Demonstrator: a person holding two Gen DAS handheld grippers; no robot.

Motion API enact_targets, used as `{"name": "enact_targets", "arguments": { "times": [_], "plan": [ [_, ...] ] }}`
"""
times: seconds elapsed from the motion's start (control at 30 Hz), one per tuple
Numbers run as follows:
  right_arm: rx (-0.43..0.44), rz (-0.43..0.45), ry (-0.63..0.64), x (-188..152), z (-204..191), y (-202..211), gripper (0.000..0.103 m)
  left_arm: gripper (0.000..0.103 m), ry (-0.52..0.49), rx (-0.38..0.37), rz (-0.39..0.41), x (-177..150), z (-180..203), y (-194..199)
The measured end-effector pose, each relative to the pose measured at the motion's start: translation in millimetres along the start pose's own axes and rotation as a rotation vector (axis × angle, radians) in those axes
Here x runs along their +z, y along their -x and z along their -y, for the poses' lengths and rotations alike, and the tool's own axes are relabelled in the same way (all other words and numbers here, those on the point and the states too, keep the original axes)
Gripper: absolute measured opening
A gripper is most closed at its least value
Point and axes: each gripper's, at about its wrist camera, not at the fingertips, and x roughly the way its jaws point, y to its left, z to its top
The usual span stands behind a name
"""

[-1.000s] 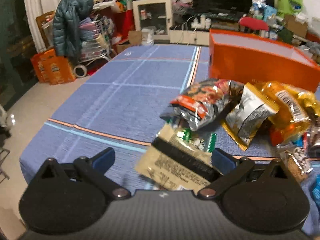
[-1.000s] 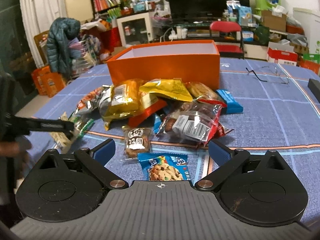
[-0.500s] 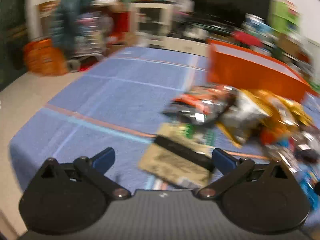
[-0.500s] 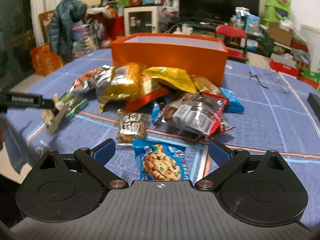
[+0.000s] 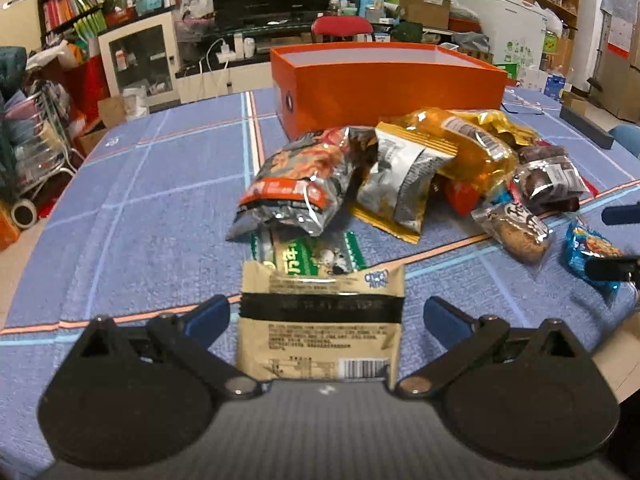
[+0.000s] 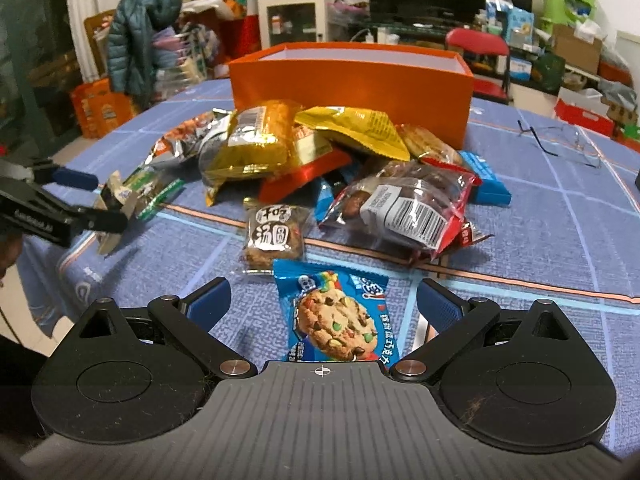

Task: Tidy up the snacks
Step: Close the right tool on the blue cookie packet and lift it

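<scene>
Between my left tongs (image 5: 326, 316), spread wide, lies a tan packet (image 5: 320, 328); I cannot tell its support. Right tongs (image 6: 323, 300) gape around the cookie packet (image 6: 336, 314), orange box (image 6: 348, 80) beyond.

Black grippers (image 6: 324, 306), blue fingers (image 6: 210, 300), silver screws

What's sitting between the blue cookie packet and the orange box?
In the right wrist view, the snack pile fills the stretch between the blue cookie packet and the orange box.

both wrist views low over table, facing orange box (image 5: 384, 80), sharing snack pile (image 6: 320, 160)
</scene>
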Motion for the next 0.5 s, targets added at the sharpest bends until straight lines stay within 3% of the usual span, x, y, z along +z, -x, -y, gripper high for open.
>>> {"name": "enact_targets", "arguments": {
  "times": [0.33, 0.5],
  "plan": [
    [0.003, -0.048, -0.007, -1, 0, -12, 0.091, 0.102, -0.002, -0.008, -0.036, -4, 2, -10],
    [-0.009, -0.087, -0.010, -2, -2, -20, 0.066, 0.102, 0.013, -0.021, -0.061, -7, 2, -15]
  ]
}}
